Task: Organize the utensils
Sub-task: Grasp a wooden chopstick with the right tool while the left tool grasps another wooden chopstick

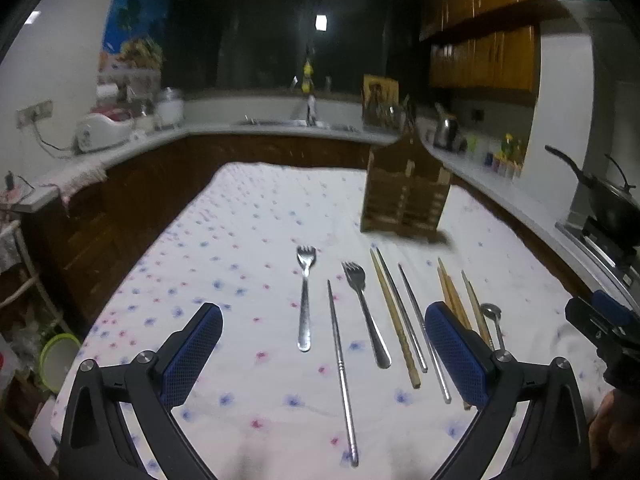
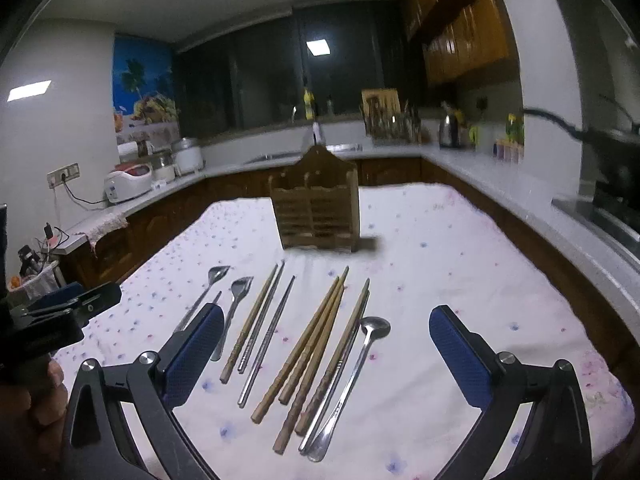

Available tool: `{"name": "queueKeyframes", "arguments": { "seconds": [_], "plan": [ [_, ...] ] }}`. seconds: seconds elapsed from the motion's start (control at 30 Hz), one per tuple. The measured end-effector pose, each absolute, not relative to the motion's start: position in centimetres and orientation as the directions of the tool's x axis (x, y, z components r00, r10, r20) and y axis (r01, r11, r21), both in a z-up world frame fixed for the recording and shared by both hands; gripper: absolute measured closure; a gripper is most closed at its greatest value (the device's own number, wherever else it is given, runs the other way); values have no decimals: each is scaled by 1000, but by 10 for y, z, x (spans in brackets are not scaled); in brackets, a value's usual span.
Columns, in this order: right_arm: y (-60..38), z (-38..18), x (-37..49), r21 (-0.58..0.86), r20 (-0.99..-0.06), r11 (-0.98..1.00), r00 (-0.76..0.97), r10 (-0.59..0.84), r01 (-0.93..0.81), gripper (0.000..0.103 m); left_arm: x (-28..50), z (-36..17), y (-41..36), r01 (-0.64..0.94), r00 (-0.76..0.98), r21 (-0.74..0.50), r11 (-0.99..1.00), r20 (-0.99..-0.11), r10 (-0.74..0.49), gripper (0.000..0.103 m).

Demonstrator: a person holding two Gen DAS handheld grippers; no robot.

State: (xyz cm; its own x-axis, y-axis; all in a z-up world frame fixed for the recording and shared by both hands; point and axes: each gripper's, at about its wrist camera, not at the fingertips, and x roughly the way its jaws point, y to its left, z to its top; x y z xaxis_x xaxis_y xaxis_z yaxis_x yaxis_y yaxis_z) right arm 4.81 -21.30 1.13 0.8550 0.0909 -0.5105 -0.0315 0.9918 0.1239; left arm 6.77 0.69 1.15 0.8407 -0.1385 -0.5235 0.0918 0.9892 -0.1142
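Utensils lie in a row on the floral tablecloth. In the left wrist view I see two forks, metal chopsticks, wooden chopsticks and a small spoon. A slatted wooden utensil holder stands upright behind them. My left gripper hovers open over the forks. My right gripper hovers open above several wooden chopsticks and a steel spoon. Neither holds anything. The right gripper's body shows at the right edge of the left wrist view.
Kitchen counters ring the table on three sides. A rice cooker sits on the left, a kettle and dish rack at the back. A stove with a wok is close on the right. A hand holds the left gripper.
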Motion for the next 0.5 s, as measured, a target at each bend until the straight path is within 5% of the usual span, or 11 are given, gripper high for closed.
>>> {"name": "queueKeyframes", "arguments": {
  "seconds": [0.2, 0.5],
  "plan": [
    [-224, 6, 92, 179, -590, 984, 798, 125, -22, 5, 132, 27, 9, 116, 784, -147, 982, -593, -181, 7],
    [-242, -18, 176, 286, -716, 958, 665, 210, 5, 48, 229, 25, -6, 164, 678, -142, 976, -703, -216, 30]
  ]
}}
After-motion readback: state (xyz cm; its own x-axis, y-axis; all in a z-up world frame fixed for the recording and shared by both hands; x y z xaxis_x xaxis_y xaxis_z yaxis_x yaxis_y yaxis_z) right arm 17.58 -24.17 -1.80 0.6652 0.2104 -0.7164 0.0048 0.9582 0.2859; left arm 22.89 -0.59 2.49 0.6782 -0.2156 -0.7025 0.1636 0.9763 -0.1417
